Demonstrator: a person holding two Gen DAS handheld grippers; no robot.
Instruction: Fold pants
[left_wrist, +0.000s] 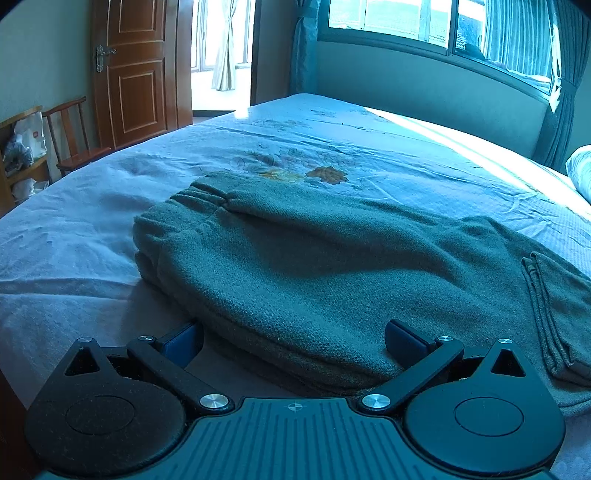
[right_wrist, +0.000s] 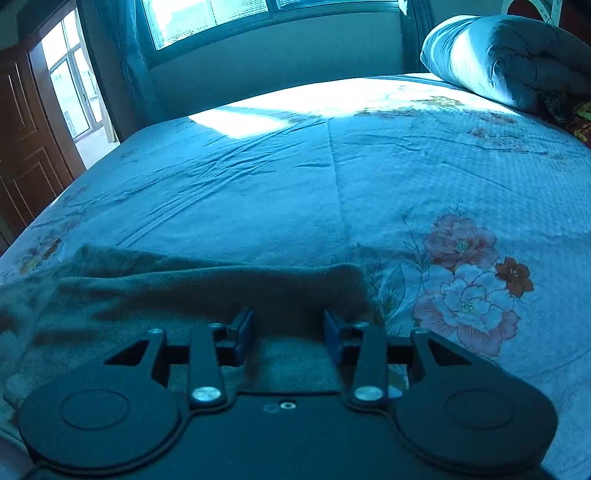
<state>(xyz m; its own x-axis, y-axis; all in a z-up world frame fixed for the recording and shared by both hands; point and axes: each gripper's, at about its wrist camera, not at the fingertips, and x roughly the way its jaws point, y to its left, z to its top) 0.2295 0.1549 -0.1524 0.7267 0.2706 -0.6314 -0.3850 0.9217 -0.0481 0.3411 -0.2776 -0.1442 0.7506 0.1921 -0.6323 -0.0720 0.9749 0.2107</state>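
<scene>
- Left gripper: fingers stand wide apart, nothing clamped. The near folded edge of the pants lies in the gap between them; the right-hand pad sits against the cloth edge, the left-hand pad over the bed sheet just beside the cloth. Whether either pad presses on the fabric cannot be told.
- Right gripper: fingers stand partly apart, blue pads facing each other. Dark cloth of the pants lies in the gap and below it. The pads do not visibly pinch it.
- Pants, condition: grey-green, coarse knit texture. In the left wrist view they lie folded into a thick, rounded bundle, the gathered elastic waistband at the far left. A flat layered fold of cloth lies at the right.
- Pants, position: on the bed, spread across the near part of the sheet, directly ahead of and under both sets of fingers. In the right wrist view the cloth ends just right of the fingers, beside a printed flower.
- Surroundings: pale blue flowered sheet, creased; a rolled quilt at the far right corner; window beyond the bed; wooden door and chair at the left.
</scene>
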